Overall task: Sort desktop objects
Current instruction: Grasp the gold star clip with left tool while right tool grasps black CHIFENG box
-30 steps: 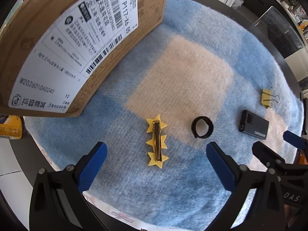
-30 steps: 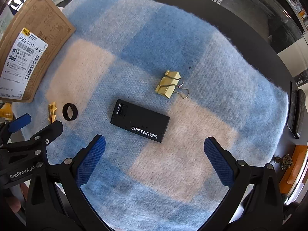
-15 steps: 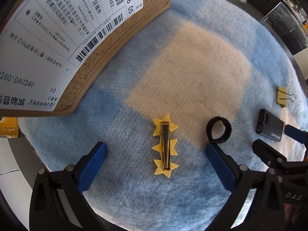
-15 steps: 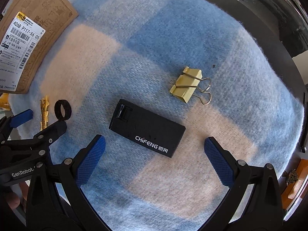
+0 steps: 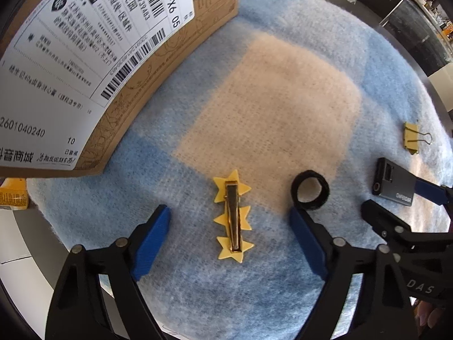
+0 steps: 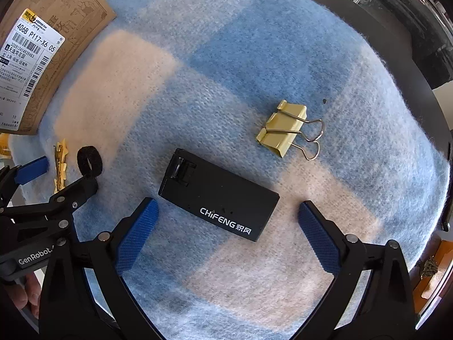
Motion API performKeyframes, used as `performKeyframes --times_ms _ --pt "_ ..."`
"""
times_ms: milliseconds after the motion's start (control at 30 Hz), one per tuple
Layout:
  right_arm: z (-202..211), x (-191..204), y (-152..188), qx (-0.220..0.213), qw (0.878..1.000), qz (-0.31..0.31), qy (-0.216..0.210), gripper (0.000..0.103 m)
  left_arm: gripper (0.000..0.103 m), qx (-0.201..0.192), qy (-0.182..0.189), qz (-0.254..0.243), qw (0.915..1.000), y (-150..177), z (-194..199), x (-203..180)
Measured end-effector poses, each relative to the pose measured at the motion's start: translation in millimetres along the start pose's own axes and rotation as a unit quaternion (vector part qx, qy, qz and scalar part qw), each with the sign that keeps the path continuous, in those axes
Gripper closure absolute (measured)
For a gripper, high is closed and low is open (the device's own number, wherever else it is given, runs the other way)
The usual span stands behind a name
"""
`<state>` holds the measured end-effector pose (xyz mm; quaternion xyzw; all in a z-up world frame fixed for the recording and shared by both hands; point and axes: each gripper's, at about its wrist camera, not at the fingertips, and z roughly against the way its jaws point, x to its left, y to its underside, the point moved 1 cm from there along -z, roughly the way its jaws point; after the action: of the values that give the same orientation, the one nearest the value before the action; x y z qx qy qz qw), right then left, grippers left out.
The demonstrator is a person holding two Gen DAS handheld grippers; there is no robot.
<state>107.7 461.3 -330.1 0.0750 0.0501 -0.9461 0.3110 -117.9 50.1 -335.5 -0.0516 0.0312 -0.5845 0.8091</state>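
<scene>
A yellow star hair clip point(image 5: 233, 216) lies flat on the blue-and-cream checked blanket point(image 5: 283, 90), low in the middle of the left wrist view, directly between the spread blue pads of the left gripper point(image 5: 229, 243), which holds nothing. Just to its right sits a black fabric ring point(image 5: 310, 189), near the right-hand pad. In the right wrist view, a black CHIFENG device point(image 6: 219, 195) lies at centre frame, angled down to the right, between and just above the wide-open fingers of the right gripper point(image 6: 226, 238), which also grips nothing. A yellow binder clip point(image 6: 286, 127) lies near the device, to its upper right, apart from it. A cardboard box point(image 5: 85, 56) with a shipping label fills the upper left of the left view, resting on the blanket's edge.
</scene>
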Motion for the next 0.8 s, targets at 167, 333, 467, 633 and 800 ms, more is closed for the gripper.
performKeyframes --times_ms 167,333,467,633,800 --pt "4 1 -2 -0.007 1.0 -0.002 0.003 0.02 0.04 -0.01 0.002 -0.009 0.9999 4 6 -7" --pt "9 -1 -3 -0.012 1.0 -0.005 0.005 0.042 0.064 -0.011 0.01 -0.009 0.9998 5 11 -12" --pt "13 -4 -1 -0.014 1.0 -0.009 0.002 0.056 0.082 -0.012 0.017 -0.006 0.9998 5 15 -11" --pt "19 -9 2 -0.016 1.0 -0.011 0.002 0.095 0.082 -0.009 0.023 -0.001 0.9997 5 17 -8" --pt "22 -14 3 -0.011 1.0 -0.015 -0.005 0.099 0.082 -0.007 0.025 0.0 0.9997 5 19 -8"
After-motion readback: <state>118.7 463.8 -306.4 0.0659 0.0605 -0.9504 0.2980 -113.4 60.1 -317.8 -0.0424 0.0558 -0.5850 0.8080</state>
